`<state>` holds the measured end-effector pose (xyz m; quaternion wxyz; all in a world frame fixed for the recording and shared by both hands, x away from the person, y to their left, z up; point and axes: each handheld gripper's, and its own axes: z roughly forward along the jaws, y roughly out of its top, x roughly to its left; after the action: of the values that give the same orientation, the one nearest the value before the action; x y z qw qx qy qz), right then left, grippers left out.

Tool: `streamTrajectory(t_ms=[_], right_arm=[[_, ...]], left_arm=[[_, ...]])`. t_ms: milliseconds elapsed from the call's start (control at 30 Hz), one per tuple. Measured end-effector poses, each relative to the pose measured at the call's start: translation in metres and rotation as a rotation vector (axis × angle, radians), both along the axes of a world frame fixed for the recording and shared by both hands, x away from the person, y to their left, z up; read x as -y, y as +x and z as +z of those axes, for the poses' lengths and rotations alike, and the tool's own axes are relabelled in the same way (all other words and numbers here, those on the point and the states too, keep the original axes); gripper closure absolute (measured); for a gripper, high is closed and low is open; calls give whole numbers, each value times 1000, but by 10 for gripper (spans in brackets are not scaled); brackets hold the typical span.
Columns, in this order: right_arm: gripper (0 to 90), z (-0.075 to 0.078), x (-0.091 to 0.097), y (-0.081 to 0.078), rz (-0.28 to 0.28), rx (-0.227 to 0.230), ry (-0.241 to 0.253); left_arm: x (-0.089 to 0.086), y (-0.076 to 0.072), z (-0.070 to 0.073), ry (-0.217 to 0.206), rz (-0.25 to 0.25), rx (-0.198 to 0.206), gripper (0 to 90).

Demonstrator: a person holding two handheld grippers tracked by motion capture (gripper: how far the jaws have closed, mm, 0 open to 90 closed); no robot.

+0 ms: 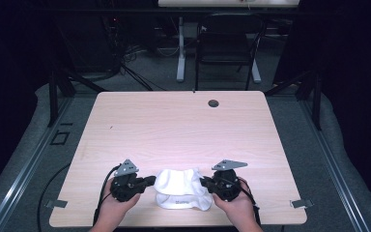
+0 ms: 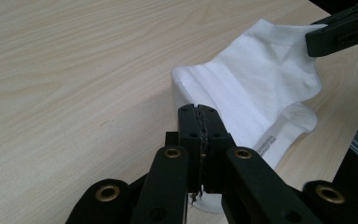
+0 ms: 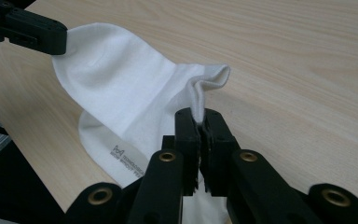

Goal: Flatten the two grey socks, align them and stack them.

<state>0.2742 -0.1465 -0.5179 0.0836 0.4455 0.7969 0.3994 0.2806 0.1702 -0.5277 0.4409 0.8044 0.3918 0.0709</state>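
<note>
- High view: a white sock [image 1: 182, 189] lies near the front edge of the light wooden table [image 1: 174, 121], between the left gripper [image 1: 150, 181] and the right gripper [image 1: 204, 182]. Each gripper meets one end of the sock, and a hand wraps each one from below. The sock looks slightly lifted and drawn out between them, so the step in hand is probably spreading or folding it.
- Left gripper view: the jaws are pressed together on the sock's [image 2: 256, 93] near edge, pinching the fabric. Small grey print runs along the sock's lower layer, too small to read. The other gripper [image 2: 342, 32] grips the far end.
- Right gripper view: the jaws are closed on a raised fold of the sock [image 3: 121, 93]. A small logo and line of lettering show on the under layer, illegible. A likely next move needs both pinches kept firm while the hands travel together.
</note>
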Motion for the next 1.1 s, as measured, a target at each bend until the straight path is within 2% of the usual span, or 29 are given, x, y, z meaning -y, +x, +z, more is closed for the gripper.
streamTrajectory(t_ms=[133,200,333,433,767,933,1100], right_arm=[[863,0,0,-5,-1,2,-3],[863,-1,1,-6,-5,3,2],[863,-3,4,-8,-11,2,11],[863,-6,7,-8,-17,-3,1],[862,-9,10,-14,-27,-20,14],[862,-7,9,-15,-17,-27,-15],[863,-7,14,-17,-23,-27,-1]], left_arm=[[-2,-3,-3,2,2,-12,899],[-2,-6,-6,-14,6,-15,899],[-1,-8,-9,-19,3,-26,899],[1,-10,-12,-16,-5,-26,898],[7,-17,-16,5,-27,-34,898],[8,-20,-16,6,-27,-38,898],[9,-23,-18,13,-33,-42,898]])
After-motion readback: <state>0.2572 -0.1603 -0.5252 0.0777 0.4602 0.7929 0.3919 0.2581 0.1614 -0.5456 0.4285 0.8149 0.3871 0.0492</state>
